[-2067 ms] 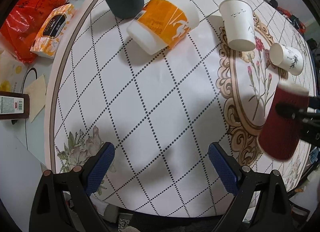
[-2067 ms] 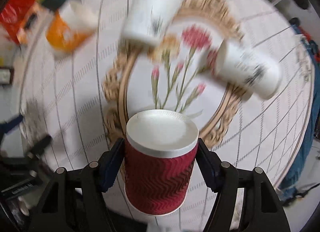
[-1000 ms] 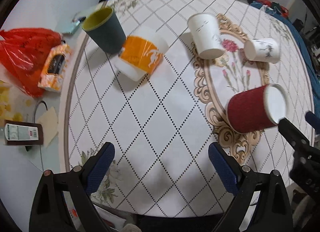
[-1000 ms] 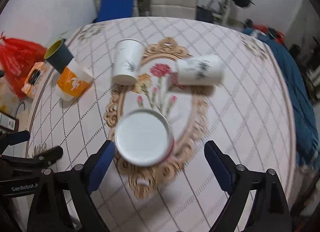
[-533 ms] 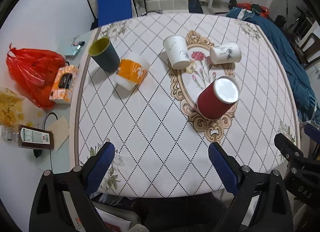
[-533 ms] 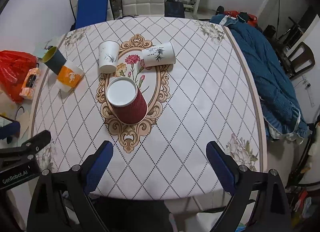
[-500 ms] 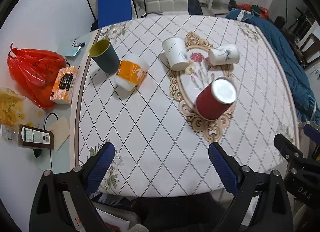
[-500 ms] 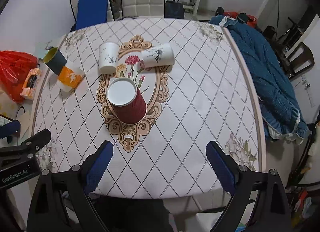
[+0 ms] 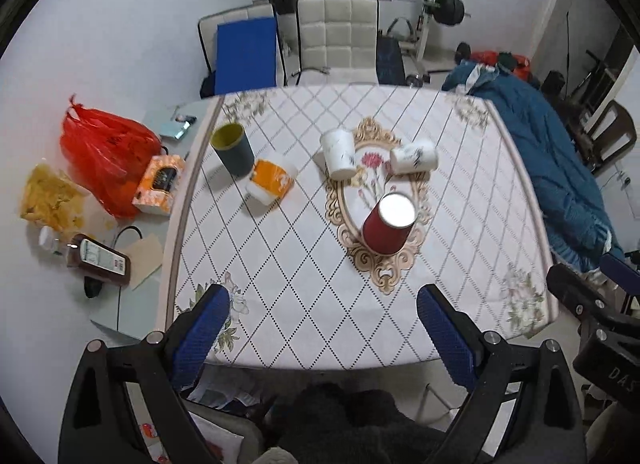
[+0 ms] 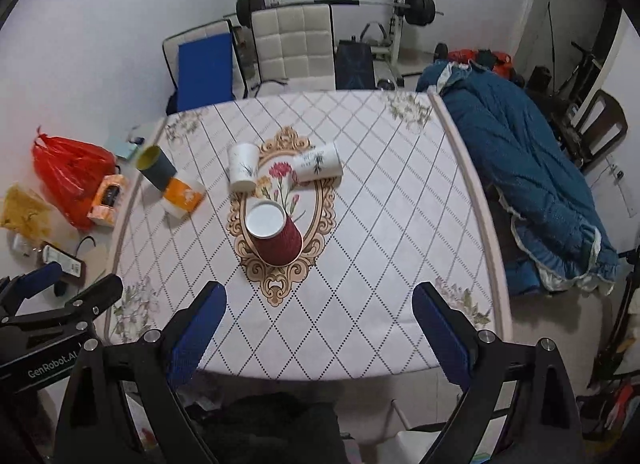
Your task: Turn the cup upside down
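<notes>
Red cup (image 9: pixel 387 229) inverted on surface (image 9: pixel 280 304), white base up, mouth down on gold oval motif; rim contact hidden by cup body. Left tool (image 9: pixel 322 334): jaws wide apart, nothing held, well short of cup. Right tool (image 10: pixel 319 330): jaws wide apart, nothing held; only its edge shows in left view. Two white cups (image 10: pixel 242 167) beyond: one inverted, one on side. Orange cup (image 9: pixel 271 185) on side, touching dark cup (image 9: pixel 233 149). Near surface edge cut off behind tool bodies.
</notes>
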